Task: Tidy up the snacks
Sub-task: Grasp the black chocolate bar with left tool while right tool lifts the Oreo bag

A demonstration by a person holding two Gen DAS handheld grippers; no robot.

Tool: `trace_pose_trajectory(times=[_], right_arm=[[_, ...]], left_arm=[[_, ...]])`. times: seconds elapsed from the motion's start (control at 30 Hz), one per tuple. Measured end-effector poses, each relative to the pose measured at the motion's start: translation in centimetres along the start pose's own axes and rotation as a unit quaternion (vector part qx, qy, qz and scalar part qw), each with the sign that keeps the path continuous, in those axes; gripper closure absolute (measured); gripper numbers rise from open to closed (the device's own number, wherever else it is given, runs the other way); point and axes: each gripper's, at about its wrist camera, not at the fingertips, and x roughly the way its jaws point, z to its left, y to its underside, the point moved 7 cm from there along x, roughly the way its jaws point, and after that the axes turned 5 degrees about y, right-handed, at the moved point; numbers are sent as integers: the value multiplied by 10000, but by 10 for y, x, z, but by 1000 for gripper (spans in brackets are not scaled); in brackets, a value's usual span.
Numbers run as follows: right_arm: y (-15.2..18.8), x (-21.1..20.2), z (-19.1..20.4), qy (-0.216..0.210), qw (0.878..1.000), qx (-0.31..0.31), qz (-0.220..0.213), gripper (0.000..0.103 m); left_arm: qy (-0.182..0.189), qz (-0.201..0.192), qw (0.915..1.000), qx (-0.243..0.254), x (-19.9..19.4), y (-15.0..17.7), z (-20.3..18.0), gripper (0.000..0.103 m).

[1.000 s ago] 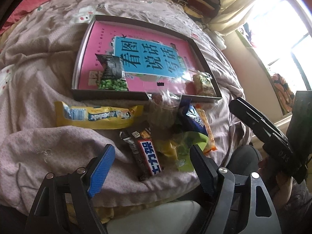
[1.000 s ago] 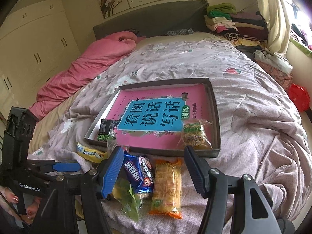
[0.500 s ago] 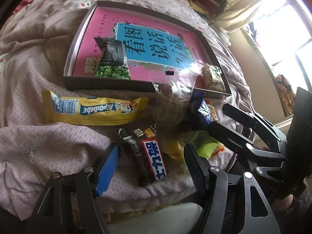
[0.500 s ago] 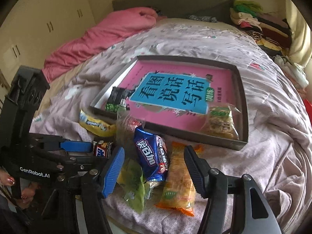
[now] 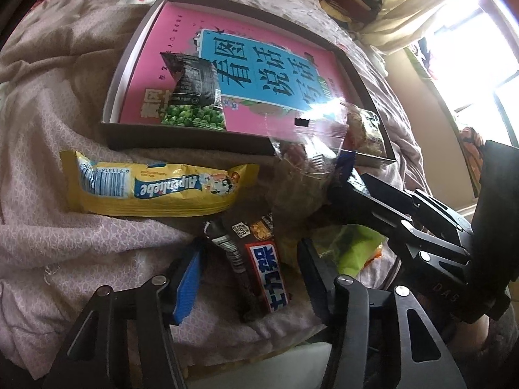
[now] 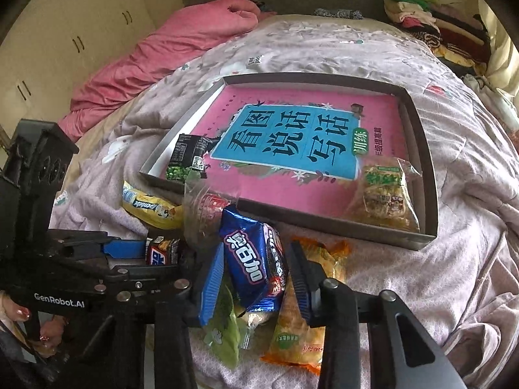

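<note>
Two grippers are working over a heap of snacks at the near edge of a bed [image 6: 405, 275] covered in a pale patterned quilt. The left gripper [image 5: 248, 270] is pointing down at a dark chocolate bar [image 5: 259, 269] lying between its fingers; its jaws are closing, and the pads are not yet pressing on the wrapper. Just beyond its blue finger a long yellow candy bag [image 5: 155, 188] is lying across the quilt, and to the right of its black finger a green packet [image 5: 353, 246] is showing. The right gripper [image 6: 254, 275] is lowering over a blue cookie packet [image 6: 256, 259], which is lying between its fingers; its jaws are also closing, and whether the pads are already touching the packet cannot be told. An orange packet [image 6: 301, 324] is lying under and beside its black finger, with the green packet [image 6: 223, 321] beneath its blue one. A crumpled clear bag [image 6: 204, 214] is standing just ahead of both tools, against the front wall of a shallow dark tray [image 6: 428, 175]. Inside the tray a pink book [image 6: 292, 142] is lying flat, with a pea packet [image 6: 188, 159] at its left front corner and a clear packet of biscuits [image 6: 386, 194] at its right front corner. A person's hand [image 6: 19, 317] is gripping the left tool's handle.
</note>
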Motion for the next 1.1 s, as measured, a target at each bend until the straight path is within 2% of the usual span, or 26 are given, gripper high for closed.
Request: trace_pose_trajectory(times=[0.1, 0.2, 0.37, 0.4, 0.47, 0.5, 0.67, 0.83, 1.1], right_arm=[[1, 2, -1, 113, 9999, -92, 42, 64], [5, 10, 1, 223, 9993, -256, 148, 73], [4, 17, 2, 143, 9995, -277, 111, 75], [5, 17, 1, 113, 9996, -240, 98, 76], [4, 14, -2, -8, 10000, -69, 31, 78], [4, 11, -4, -74, 10000, 41, -21, 79], [2, -2, -15, -275, 9984, 444, -205, 79], [-1, -14, -17, -320, 9972, 555, -378, 80], [-3, -22, -21, -333, 9959, 687, -490, 80]], left_arm=[[-20, 30, 10000, -35, 3, 0, 2, 48], [-77, 59, 10000, 16, 5, 1, 1, 48], [-111, 71, 9999, 10, 9, -1, 2, 50], [-126, 79, 9999, 20, 10, -2, 2, 50], [-225, 83, 9997, 57, 12, -2, 4, 60], [-252, 88, 9996, 59, 13, -2, 5, 61], [-175, 83, 9998, 45, 11, -3, 6, 65], [-43, 102, 9999, 91, -2, 5, 3, 69], [15, -156, 9999, 15, -28, 0, 8, 72]])
